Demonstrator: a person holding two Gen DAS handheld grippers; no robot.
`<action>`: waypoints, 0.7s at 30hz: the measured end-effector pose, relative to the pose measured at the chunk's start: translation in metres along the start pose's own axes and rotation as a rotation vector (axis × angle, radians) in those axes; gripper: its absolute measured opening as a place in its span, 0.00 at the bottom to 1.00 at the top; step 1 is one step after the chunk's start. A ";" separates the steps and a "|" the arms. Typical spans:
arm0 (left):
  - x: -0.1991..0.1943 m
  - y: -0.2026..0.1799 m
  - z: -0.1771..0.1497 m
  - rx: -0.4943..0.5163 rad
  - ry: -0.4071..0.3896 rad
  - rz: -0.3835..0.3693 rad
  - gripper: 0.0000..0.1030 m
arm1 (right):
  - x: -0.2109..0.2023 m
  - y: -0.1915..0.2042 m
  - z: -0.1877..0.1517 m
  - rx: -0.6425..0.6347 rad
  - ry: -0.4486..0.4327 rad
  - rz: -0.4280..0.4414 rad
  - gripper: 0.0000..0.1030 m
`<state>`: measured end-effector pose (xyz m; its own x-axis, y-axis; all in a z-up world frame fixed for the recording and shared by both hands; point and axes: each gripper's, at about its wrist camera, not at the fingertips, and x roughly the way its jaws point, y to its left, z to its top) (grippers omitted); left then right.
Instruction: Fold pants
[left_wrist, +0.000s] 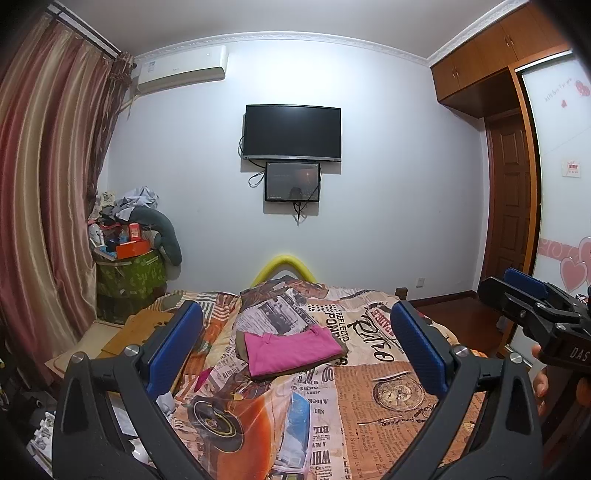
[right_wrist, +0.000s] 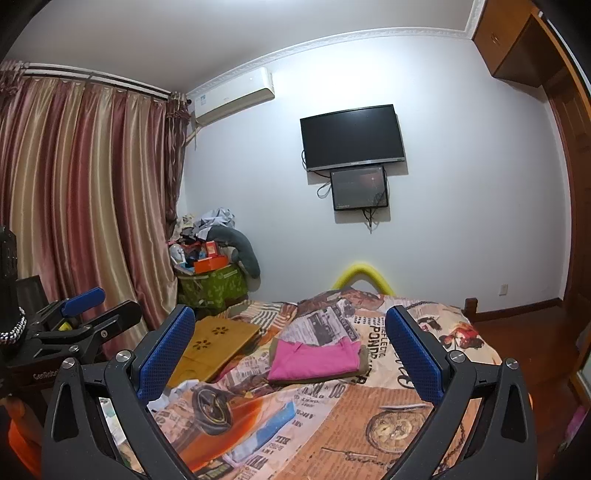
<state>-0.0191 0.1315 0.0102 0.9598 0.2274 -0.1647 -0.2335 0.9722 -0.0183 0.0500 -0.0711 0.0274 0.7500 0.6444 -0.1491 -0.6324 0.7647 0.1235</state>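
The pants (left_wrist: 291, 352) are lying in the middle of the bed (left_wrist: 388, 376), folded into a flat pink rectangle, with an olive-brown folded piece (right_wrist: 364, 363) peeking out beneath along the right and near edges. Whether that lower piece is another pair or something else, I cannot tell. Judging by this neat shape, the folding is looking finished, or a stack is being built; the next move probably calls for either leaving the stack alone or fetching another garment, and no loose pants are showing on the bed.

The left gripper (left_wrist: 291, 345) is hovering above the near part of the bed, its blue fingers (left_wrist: 177, 345) spread wide, holding nothing and touching nothing. The right gripper (right_wrist: 291, 349) is hanging likewise, fingers (right_wrist: 413, 358) released wide and empty, well short of the pants. Each gripper is showing at the edge of the other's view, raised off the bed.

A wooden lap tray (right_wrist: 214, 345) is lying on the bed left of the pants. On the far wall a television (left_wrist: 291, 133) is hanging, curtains (right_wrist: 81, 206) are covering the left side, and a cluttered bin (right_wrist: 212, 284) is standing in the far left corner.
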 end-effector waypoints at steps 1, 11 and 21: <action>0.000 0.000 0.000 0.001 0.000 0.000 1.00 | 0.000 0.000 0.000 0.000 0.001 0.000 0.99; 0.002 -0.002 -0.002 0.002 0.006 -0.009 1.00 | -0.001 -0.003 0.001 0.005 -0.001 -0.006 0.99; 0.004 -0.002 -0.002 0.011 0.010 -0.024 1.00 | -0.002 -0.005 0.001 0.013 0.002 -0.009 0.99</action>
<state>-0.0153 0.1305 0.0078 0.9635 0.2032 -0.1742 -0.2084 0.9780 -0.0117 0.0514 -0.0762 0.0280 0.7550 0.6378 -0.1521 -0.6234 0.7702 0.1347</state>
